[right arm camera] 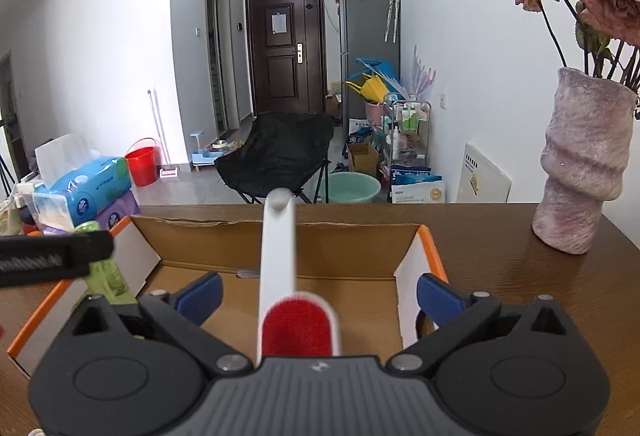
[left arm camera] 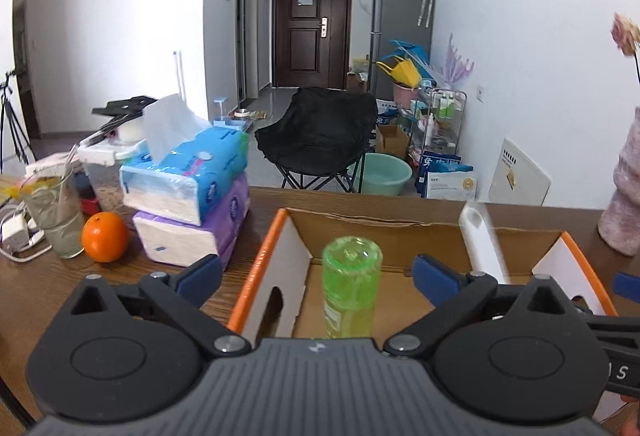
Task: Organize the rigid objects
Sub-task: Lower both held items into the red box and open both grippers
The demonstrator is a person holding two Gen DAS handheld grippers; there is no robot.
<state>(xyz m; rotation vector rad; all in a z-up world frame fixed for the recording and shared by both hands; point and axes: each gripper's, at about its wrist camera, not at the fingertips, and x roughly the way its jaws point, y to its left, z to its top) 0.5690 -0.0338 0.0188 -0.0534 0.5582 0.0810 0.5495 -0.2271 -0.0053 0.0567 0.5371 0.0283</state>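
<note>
Cardboard box [left arm camera: 400,236] is receiving both items: lint brush [right arm camera: 278,256] is leaning at its 12 o'clock wall, green bottle [left arm camera: 351,288] is standing at 9 o'clock inside. Right gripper [right arm camera: 318,296] and left gripper [left arm camera: 318,278] are both spread wide, touching nothing; withdraw each straight back, avoiding tipping either item.

Bright daylight, fisheye-warped edges, slight motion blur.
</note>
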